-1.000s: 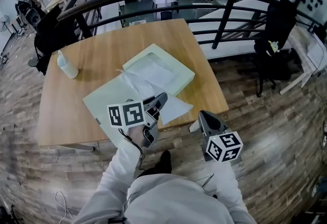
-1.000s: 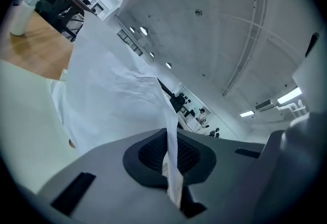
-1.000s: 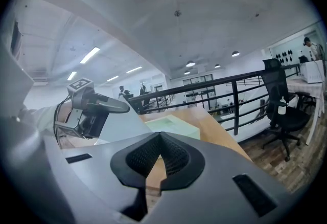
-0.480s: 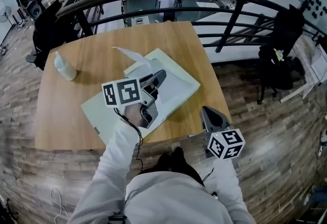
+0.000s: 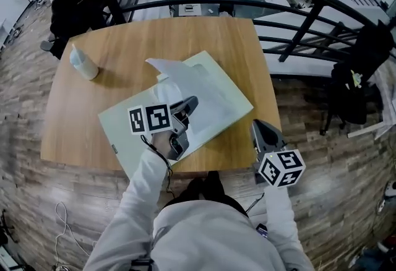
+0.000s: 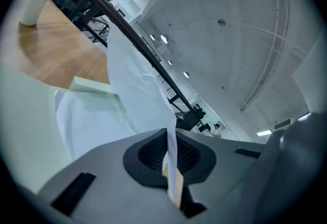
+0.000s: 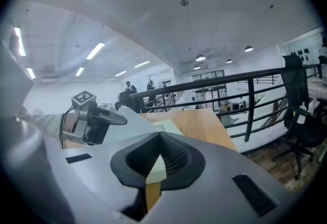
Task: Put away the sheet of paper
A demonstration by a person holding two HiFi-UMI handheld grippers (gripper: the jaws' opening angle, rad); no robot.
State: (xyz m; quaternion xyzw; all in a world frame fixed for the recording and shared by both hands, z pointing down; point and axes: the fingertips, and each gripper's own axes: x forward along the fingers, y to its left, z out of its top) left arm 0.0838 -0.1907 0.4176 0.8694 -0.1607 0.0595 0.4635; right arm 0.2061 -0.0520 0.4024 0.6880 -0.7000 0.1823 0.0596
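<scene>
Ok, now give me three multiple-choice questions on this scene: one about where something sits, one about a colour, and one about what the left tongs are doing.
1. Where does the white bottle stand on the table?
A. near its far left corner
B. at its near right corner
C. on top of the folder

2. What colour is the open folder?
A. red
B. pale green
C. black

3. What state are the left tongs in?
A. wide open and empty
B. shut on the bottle
C. shut on the sheet of paper

Answers:
1 A: the head view shows it alone near the far left corner.
2 B: its flaps show pale green in the head view.
3 C: the left gripper view shows the white sheet pinched between the pads.
</scene>
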